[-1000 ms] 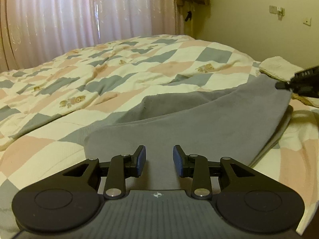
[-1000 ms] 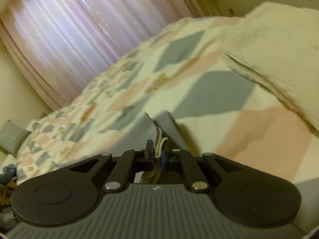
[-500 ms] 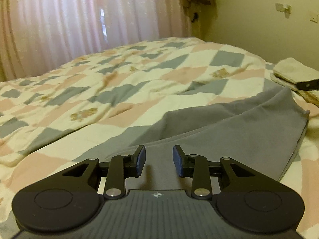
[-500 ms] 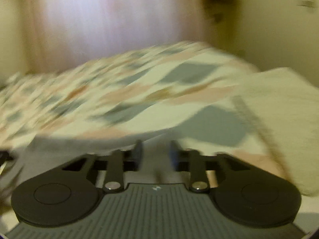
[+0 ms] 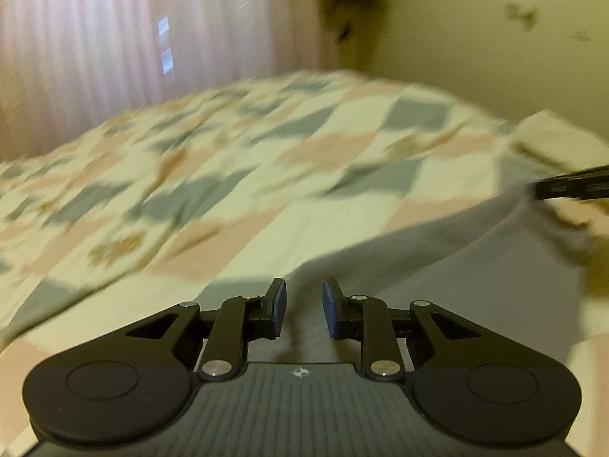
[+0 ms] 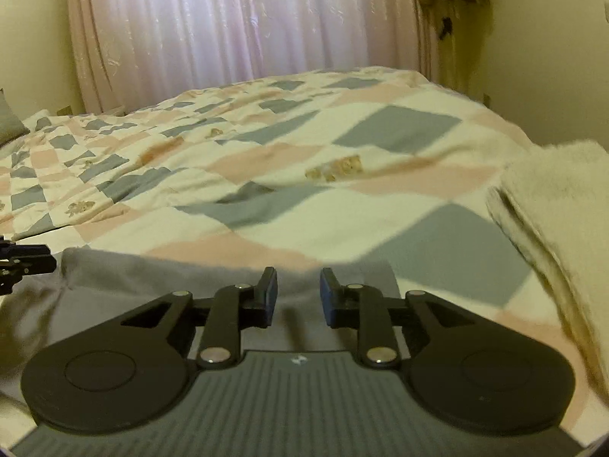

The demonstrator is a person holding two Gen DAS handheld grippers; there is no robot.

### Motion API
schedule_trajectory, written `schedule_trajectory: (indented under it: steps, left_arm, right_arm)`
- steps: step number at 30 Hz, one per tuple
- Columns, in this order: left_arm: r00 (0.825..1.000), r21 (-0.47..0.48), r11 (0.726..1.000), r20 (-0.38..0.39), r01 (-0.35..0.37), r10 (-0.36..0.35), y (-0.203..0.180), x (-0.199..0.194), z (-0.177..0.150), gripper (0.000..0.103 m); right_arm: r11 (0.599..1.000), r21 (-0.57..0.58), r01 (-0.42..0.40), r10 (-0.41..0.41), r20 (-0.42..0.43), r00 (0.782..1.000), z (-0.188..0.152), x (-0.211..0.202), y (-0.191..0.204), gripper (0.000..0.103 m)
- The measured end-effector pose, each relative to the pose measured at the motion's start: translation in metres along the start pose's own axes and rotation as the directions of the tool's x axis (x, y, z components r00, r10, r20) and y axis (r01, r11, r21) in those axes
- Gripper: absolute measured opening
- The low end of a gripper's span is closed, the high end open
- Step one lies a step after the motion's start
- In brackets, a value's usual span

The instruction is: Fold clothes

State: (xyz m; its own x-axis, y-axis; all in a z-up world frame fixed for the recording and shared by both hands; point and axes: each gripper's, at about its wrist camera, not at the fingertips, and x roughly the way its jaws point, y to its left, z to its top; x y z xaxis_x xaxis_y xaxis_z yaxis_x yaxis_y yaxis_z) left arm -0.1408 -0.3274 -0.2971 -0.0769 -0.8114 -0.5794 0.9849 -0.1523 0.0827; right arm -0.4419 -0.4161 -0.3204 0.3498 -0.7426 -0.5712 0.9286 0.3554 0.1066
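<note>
A grey garment [image 5: 475,278] lies spread on the checked quilt, folded over on itself. In the left wrist view my left gripper [image 5: 303,306] hovers over its near part; the jaws are closing, a gap still stands between the blue pads, and nothing is in it. The right gripper's tip [image 5: 571,187] pokes in at the right edge. In the right wrist view my right gripper [image 6: 298,297] sits above the grey garment [image 6: 160,270], its jaws opening with no cloth between the pads. The left gripper's tip [image 6: 23,261] shows at the far left.
The bed carries a quilt [image 6: 342,175] of cream, pink and grey squares. A folded cream towel [image 6: 559,205] lies at the right edge of the bed. Pink curtains [image 6: 243,23] hang behind, with a yellow wall [image 5: 475,38] at the right.
My right gripper has let go of the garment's edge, opened and rolled level. The left gripper has drawn back over the grey cloth with its jaws narrowing slightly.
</note>
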Motion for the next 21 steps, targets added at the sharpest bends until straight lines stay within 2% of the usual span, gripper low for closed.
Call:
schedule_trajectory:
  steps: [1, 3, 5, 7, 8, 10, 12, 14, 18, 20, 21]
  left_arm:
    - [1.0, 0.024, 0.999, 0.018, 0.021, -0.021, -0.007, 0.002, 0.004, 0.026]
    - [1.0, 0.035, 0.999, -0.015, 0.013, -0.012, -0.012, 0.028, 0.005, 0.026]
    - [0.998, 0.026, 1.0, -0.062, -0.006, 0.007, -0.01, 0.058, 0.004, 0.024]
    - [0.995, -0.014, 0.999, -0.09, -0.038, 0.037, 0.001, 0.073, 0.002, 0.026]
    - [0.995, -0.028, 0.998, -0.088, -0.054, 0.052, 0.006, 0.072, 0.003, 0.026]
    - [0.996, -0.055, 0.995, -0.036, -0.087, 0.085, 0.017, 0.048, 0.004, 0.026]
    - [0.995, -0.089, 0.991, -0.005, -0.104, 0.104, 0.029, 0.021, 0.0, 0.026]
    - [0.995, -0.123, 0.988, -0.005, -0.098, 0.098, 0.039, -0.009, -0.013, 0.025]
    - [0.995, -0.085, 0.993, -0.061, -0.08, 0.075, 0.038, -0.041, -0.05, 0.027]
    - [0.984, -0.098, 0.986, -0.126, -0.136, 0.123, 0.044, -0.04, -0.066, 0.022]
    - [0.982, -0.128, 0.98, -0.137, -0.15, 0.132, 0.05, -0.043, -0.07, 0.022]
  right_arm:
    - [1.0, -0.002, 0.025, -0.025, -0.008, 1.0, 0.003, 0.011, 0.0, 0.021]
    - [0.998, 0.031, 0.063, -0.061, -0.066, 0.996, 0.004, 0.038, -0.012, 0.016]
    - [0.992, 0.12, 0.047, -0.033, -0.119, 0.992, 0.0, 0.057, -0.031, 0.013]
    - [0.975, 0.22, 0.013, 0.007, -0.091, 0.996, -0.001, 0.052, -0.043, 0.013]
    - [0.974, 0.224, 0.015, -0.002, -0.057, 0.998, 0.0, 0.04, -0.043, 0.016]
    - [0.977, 0.208, 0.041, -0.043, 0.009, 0.999, -0.001, 0.012, -0.038, 0.025]
    - [0.977, 0.207, 0.046, -0.06, 0.062, 0.996, -0.009, -0.018, -0.033, 0.025]
    - [0.978, 0.204, 0.033, -0.049, 0.072, 0.996, -0.023, -0.039, -0.025, 0.025]
    - [0.983, 0.167, 0.071, -0.064, -0.047, 0.997, -0.055, -0.041, -0.01, 0.022]
    - [0.979, 0.176, 0.108, -0.093, -0.089, 0.992, -0.065, -0.039, -0.009, 0.021]
    - [0.975, 0.189, 0.114, -0.1, -0.081, 0.992, -0.065, -0.044, -0.007, 0.021]
